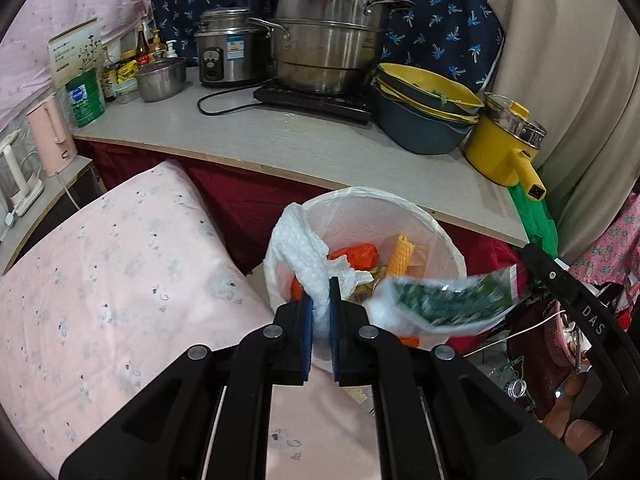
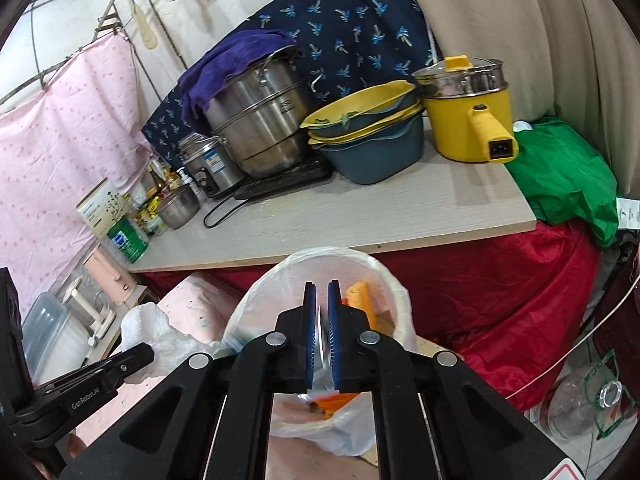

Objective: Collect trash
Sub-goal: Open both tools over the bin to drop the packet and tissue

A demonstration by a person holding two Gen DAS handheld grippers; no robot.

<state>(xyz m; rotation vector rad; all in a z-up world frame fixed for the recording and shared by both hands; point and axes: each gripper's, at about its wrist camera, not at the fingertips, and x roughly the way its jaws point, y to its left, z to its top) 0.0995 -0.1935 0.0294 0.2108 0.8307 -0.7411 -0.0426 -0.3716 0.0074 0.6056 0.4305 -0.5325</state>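
Landmark: the round white bin lined with a thin clear plastic bag (image 1: 448, 240), just in front of the pale wood-grain counter (image 1: 304, 140), already holding orange and yellow scraps. The left gripper (image 1: 321, 300) is clamped on a crumpled white paper towel (image 1: 298, 248), held over the bin's near-left rim, likely so it falls inside when let go. The right gripper (image 2: 321, 312), above the bin's mouth, pinches narrow on a thin clear film edge; from the left view that looks like the blurred green-and-clear plastic wrapper (image 1: 448, 300) over the bin's near side.
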